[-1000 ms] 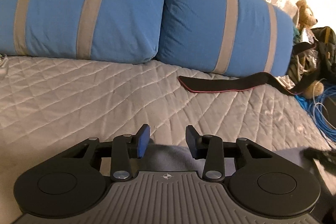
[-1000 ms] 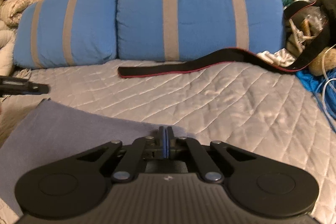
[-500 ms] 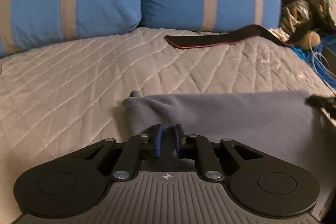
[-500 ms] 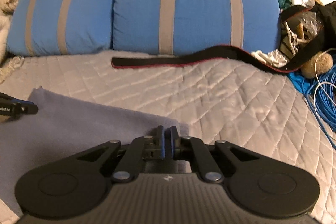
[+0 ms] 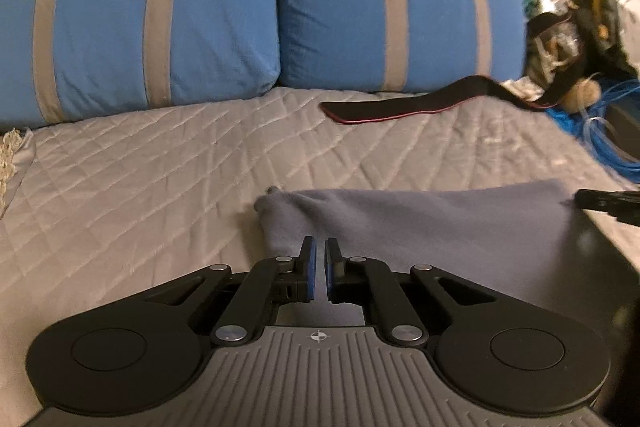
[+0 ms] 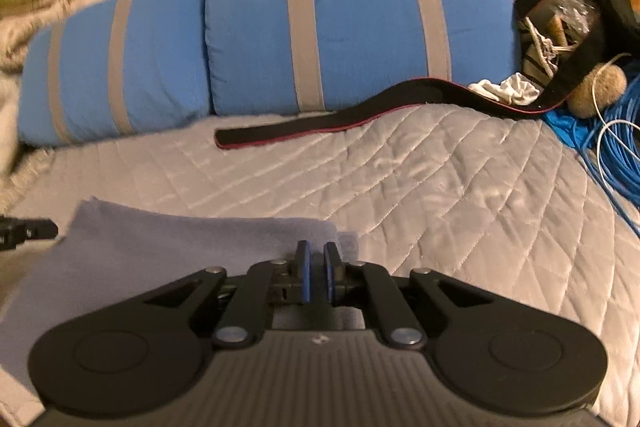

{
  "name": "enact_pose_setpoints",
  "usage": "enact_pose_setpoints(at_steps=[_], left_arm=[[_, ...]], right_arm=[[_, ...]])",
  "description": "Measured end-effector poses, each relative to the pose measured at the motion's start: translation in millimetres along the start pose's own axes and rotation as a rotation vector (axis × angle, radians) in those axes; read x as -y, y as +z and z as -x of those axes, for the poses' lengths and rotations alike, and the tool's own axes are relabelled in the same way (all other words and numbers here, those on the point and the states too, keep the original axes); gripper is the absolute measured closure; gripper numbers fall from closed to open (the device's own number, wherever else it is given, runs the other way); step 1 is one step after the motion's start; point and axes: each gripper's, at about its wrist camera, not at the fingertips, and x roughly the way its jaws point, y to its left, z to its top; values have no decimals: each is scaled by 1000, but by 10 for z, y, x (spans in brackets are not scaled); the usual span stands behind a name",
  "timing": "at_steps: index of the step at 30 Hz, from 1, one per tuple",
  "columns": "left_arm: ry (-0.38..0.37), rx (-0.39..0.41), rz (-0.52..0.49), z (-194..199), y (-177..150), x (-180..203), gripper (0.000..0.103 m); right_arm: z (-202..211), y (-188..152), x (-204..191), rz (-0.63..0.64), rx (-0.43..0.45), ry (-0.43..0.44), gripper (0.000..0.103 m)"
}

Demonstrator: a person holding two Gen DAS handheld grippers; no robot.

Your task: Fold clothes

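Left gripper (image 5: 319, 254) jaws pinching grey cloth (image 5: 420, 223)

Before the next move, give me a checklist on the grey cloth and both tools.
1. Left tool shut on grey cloth: ok.
2. Right tool gripping the cloth: not ok; its jaws have just been opening, fabric between them unpinched.
3. Cloth lying smooth: not ok, bunched at its left corner.
4. Black strap clear of the cloth: ok, apart, by the blue pillows.
5. Near hem aligned: cannot tell, hidden under the tools.
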Motion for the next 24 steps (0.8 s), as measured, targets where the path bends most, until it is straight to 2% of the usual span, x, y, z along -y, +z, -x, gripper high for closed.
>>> enact_pose_setpoints(at_steps=[1, 5, 10, 15, 19, 24], left_arm=[[-5, -11, -11, 27, -46, 36, 98], [-10, -59, -54, 83, -212, 165, 98], [10, -121, -63, -36, -311, 196, 98], [1, -124, -39, 38, -293, 156, 98], [-50, -113, 12, 240, -325, 131, 98], [-72, -125, -10, 430, -496, 240, 98]], right_arm=[[70, -37, -34, 8, 6, -6, 78], [285, -201, -205, 60, 4, -69, 77], [234, -320, -261, 75, -104, -112, 80], [223, -319, -210, 49, -101, -98, 80], [421, -309, -234, 28, -75, -102, 75], [615, -395, -386, 75, -108, -184, 76]])
